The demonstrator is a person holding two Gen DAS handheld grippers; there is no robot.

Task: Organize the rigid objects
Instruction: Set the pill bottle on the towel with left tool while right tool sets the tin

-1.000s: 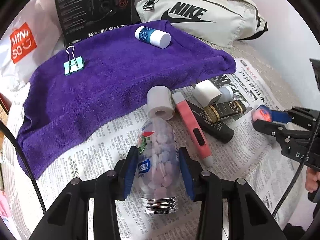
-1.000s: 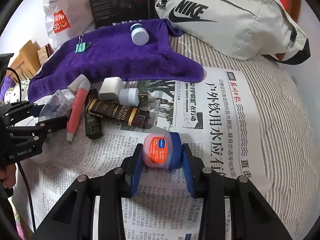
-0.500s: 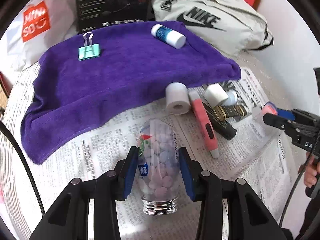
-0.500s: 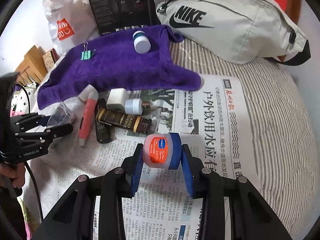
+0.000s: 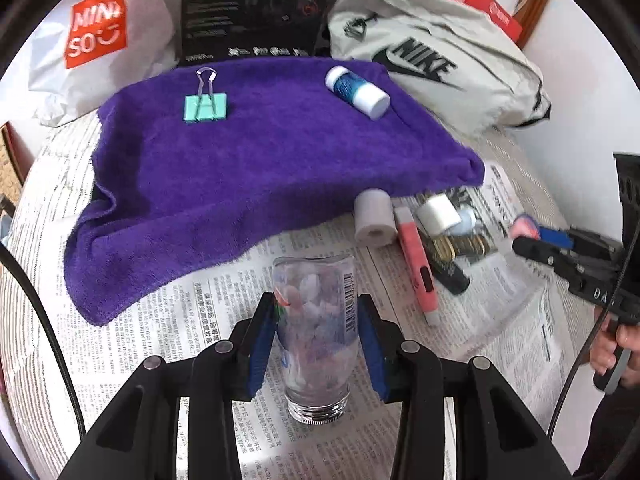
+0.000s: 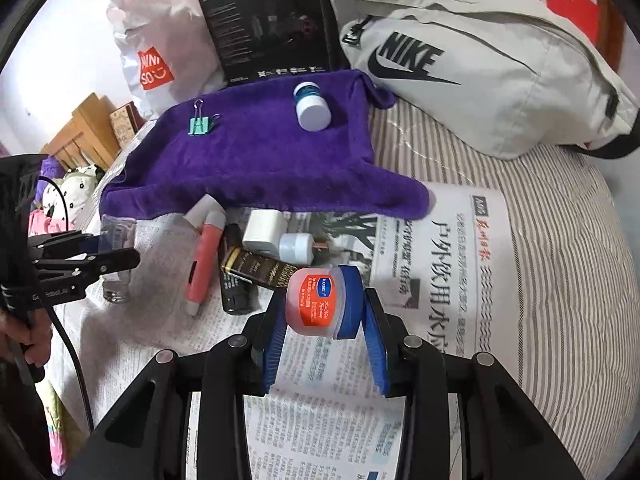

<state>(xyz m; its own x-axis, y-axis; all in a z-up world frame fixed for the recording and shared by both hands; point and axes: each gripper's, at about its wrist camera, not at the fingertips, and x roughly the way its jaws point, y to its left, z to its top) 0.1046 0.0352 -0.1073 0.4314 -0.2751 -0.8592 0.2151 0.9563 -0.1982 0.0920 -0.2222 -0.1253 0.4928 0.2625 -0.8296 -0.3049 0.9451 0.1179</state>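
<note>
A purple towel (image 5: 256,184) lies far across the newspaper (image 6: 460,264), carrying a green binder clip (image 5: 205,107) and a blue-and-white bottle (image 5: 357,88). The left gripper (image 5: 316,332) is clamped on a clear bottle (image 5: 316,320) of what look like pale tablets — blurred here. Only the right view shows clearly the right gripper (image 6: 326,312) clamped on a small red-labelled jar (image 6: 320,306), near the towel's edge.

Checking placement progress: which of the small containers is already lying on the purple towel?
Only the blue bottle with the white cap, on its side on the purple towel. The clear tablet bottle and pink jar are gripped in tongs.
</note>
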